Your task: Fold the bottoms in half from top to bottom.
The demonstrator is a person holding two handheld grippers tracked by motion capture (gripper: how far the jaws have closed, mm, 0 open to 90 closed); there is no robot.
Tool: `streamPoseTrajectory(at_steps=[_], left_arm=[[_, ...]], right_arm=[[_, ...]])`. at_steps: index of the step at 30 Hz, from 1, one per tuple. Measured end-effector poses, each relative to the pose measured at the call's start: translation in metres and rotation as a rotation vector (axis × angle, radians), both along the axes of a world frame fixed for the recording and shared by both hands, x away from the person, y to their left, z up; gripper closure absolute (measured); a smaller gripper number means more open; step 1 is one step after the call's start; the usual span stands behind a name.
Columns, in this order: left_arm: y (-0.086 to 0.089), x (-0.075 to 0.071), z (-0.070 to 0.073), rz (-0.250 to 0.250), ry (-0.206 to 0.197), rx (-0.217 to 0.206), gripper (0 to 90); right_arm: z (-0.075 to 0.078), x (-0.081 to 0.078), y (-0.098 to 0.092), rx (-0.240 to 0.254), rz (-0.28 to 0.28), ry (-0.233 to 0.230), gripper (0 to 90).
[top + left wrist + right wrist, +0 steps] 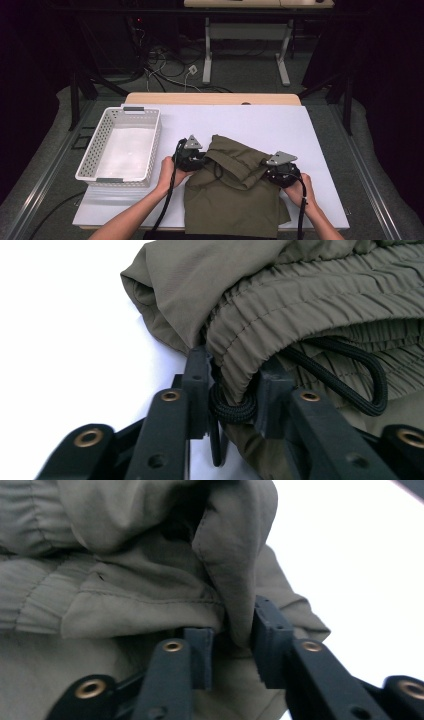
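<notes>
An olive-green garment (230, 200) with an elastic waistband (310, 295) and a black drawstring (345, 385) lies folded on the white board (280, 125), near its front edge. My left gripper (202, 161) is at the garment's left side. In the left gripper view (232, 377) its jaws are shut on the gathered waistband edge and a loop of the cord. My right gripper (268, 171) is at the garment's right side, and in the right gripper view (232, 627) it pinches a raised fold of the cloth (235, 555). The upper part of the garment is bunched up between the two grippers.
A white perforated basket (92, 150) stands on the left part of the board, with nothing in it. The board lies on a wooden table (210, 98). Beyond are a dark floor with cables (165, 65) and another table's white legs (207, 55).
</notes>
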State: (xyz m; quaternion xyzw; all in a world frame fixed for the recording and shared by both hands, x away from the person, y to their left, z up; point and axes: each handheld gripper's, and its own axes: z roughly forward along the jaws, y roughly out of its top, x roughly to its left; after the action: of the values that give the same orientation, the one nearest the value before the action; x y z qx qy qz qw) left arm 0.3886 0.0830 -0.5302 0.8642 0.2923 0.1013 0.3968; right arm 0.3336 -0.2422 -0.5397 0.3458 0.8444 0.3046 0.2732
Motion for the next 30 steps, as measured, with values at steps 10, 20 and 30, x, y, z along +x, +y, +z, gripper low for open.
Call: streamPoseTrajectory(at_steps=[10,20,30], left_arm=[[0.000,-0.023,0.020,-0.018,-0.060,-0.049,76.7],[0.001,-0.067,0.027,-0.058,-0.041,-0.063,76.6],[-0.007,-0.077,-0.001,-0.129,0.039,0.049,69.9]], right_arm=[[0.016,-0.002,-0.005,0.028,-0.034,-0.087,79.3],[0.028,-0.012,-0.012,0.033,-0.030,-0.102,79.2],[0.006,-0.001,-0.008,-0.042,-0.058,0.039,65.5]])
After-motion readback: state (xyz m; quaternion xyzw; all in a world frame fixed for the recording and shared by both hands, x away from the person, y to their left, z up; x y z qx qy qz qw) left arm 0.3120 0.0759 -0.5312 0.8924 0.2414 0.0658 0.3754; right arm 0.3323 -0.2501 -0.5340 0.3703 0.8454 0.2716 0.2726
